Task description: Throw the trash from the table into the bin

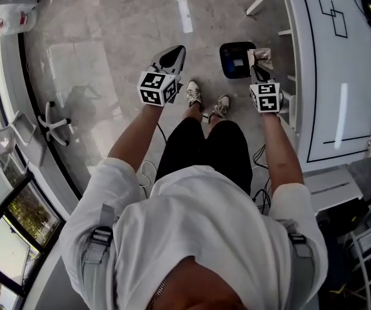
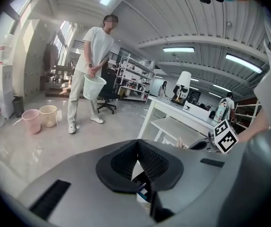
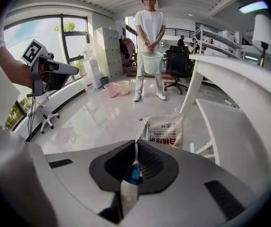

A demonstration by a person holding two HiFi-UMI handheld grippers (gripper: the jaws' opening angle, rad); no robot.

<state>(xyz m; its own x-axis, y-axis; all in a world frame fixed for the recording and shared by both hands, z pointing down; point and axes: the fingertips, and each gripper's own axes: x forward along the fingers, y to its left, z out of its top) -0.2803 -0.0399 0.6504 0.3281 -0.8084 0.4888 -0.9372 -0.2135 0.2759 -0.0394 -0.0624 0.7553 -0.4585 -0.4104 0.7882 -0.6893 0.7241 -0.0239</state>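
Currently a beige printed packet [image 3: 166, 131] is pinched by its edge between the pads of the right gripper [image 3: 136, 148]. It is held over the right rim of the dark bin [image 1: 236, 58], presumably ready to be dropped in. The left gripper [image 2: 138, 148] is kept aside with its fingers pressed together, seemingly on nothing. A white table [image 1: 340, 95] stands to the right on a pale, glossy floor [image 1: 108, 63].

A glossy pale floor [image 1: 108, 57] meets windows [image 3: 71, 37] along one wall, with strip lights [image 2: 179, 49] overhead and seemingly metal shelving [image 2: 135, 77] behind.
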